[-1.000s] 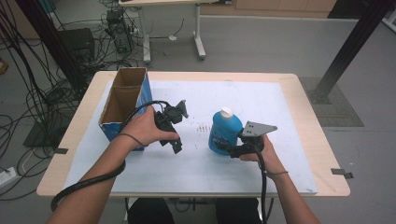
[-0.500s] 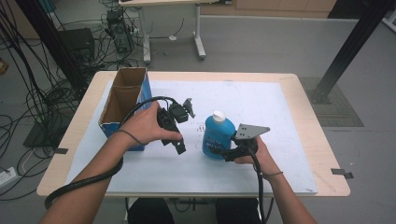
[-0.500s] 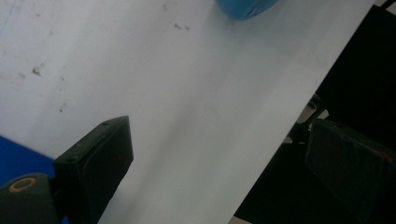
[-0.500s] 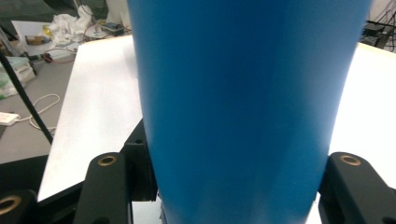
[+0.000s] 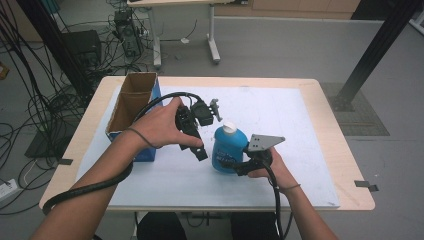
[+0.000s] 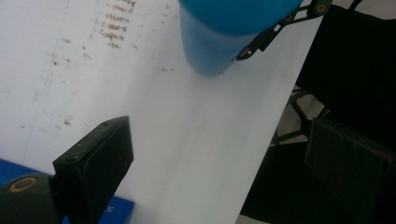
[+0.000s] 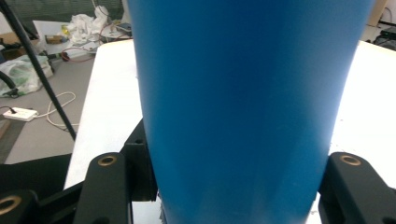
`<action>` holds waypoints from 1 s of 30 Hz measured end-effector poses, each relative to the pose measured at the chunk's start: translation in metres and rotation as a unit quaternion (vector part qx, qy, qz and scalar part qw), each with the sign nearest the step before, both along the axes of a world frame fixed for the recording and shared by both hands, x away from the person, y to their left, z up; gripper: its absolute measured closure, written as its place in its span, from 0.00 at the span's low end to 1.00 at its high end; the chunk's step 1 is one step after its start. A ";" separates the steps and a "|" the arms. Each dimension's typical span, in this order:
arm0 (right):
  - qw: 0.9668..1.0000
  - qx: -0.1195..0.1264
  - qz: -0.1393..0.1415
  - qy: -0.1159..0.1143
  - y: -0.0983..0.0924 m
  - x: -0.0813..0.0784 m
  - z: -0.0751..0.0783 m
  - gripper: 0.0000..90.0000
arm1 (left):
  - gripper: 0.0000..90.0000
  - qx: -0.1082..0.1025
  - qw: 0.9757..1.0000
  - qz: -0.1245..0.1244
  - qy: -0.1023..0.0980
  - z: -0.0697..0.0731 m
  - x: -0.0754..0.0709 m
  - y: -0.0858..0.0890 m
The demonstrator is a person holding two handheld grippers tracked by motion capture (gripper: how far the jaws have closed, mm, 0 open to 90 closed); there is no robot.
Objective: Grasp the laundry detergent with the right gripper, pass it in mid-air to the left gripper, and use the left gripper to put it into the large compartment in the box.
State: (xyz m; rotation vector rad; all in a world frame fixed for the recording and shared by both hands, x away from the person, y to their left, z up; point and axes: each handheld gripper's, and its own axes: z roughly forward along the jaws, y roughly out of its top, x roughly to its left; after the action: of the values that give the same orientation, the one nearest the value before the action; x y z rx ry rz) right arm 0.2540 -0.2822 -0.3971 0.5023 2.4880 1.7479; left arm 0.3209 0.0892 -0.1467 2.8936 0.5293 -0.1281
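Note:
A blue bottle (image 5: pixel 227 149) with a white cap stands upright on the white sheet (image 5: pixel 280 115) near the table's middle. My right gripper (image 5: pixel 234 165) is shut on its lower body from the near right side; in the right gripper view the bottle (image 7: pixel 243 107) sits between the two black jaws of that gripper (image 7: pixel 231 198). My left gripper (image 5: pixel 198 146) hangs just left of the bottle, held above the sheet and angled down. Its jaws stand wide apart around nothing, and beyond the left gripper (image 6: pixel 224 172) the bottle's base (image 6: pixel 210 51) rests on the sheet.
An open cardboard box (image 5: pixel 131 107) with blue sides stands at the table's left, close behind the left hand. A black cable (image 5: pixel 90 187) trails from the left gripper over the near edge. The sheet's right half is bare; wooden table edges (image 5: pixel 350 190) frame it.
The left hand has lifted its gripper and brought it a little closer to the bottle. The right gripper and bottle have shifted only slightly toward the near left.

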 end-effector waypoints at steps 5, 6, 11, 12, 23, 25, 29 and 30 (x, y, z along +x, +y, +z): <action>1.000 0.001 0.011 -0.001 0.002 0.001 0.003 0.46 | 0.11 0.001 0.999 -0.026 -0.018 0.012 -0.005 -0.009; 1.000 0.002 0.012 -0.001 0.002 0.001 0.003 0.46 | 0.12 -0.001 0.999 -0.034 -0.020 0.015 -0.006 -0.010; 1.000 0.002 0.019 -0.005 0.004 0.000 0.006 0.46 | 0.16 0.004 0.997 -0.078 -0.029 0.028 -0.007 -0.019; 1.000 0.001 0.020 -0.006 0.005 0.000 0.007 0.46 | 0.16 0.007 0.996 -0.089 -0.029 0.031 -0.007 -0.022; 0.999 -0.007 0.042 -0.006 0.012 0.002 0.009 0.46 | 0.16 0.036 0.991 -0.125 -0.036 0.050 -0.009 -0.048; 0.999 -0.009 0.045 -0.007 0.013 0.002 0.010 0.46 | 0.16 0.045 0.990 -0.132 -0.037 0.052 -0.009 -0.056; 0.999 -0.011 0.052 -0.006 0.016 0.002 0.010 0.46 | 0.15 0.060 0.987 -0.145 -0.035 0.055 -0.010 -0.069; 0.999 -0.012 0.053 -0.006 0.017 0.002 0.010 0.46 | 0.15 0.063 0.986 -0.150 -0.039 0.055 -0.012 -0.072</action>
State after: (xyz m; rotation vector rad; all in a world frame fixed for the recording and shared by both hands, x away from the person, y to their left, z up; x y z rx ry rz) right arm 0.2559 -0.2656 -0.3875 0.3653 2.5676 1.7498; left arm 0.3093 0.0173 -0.0913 3.0687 0.0879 -0.0235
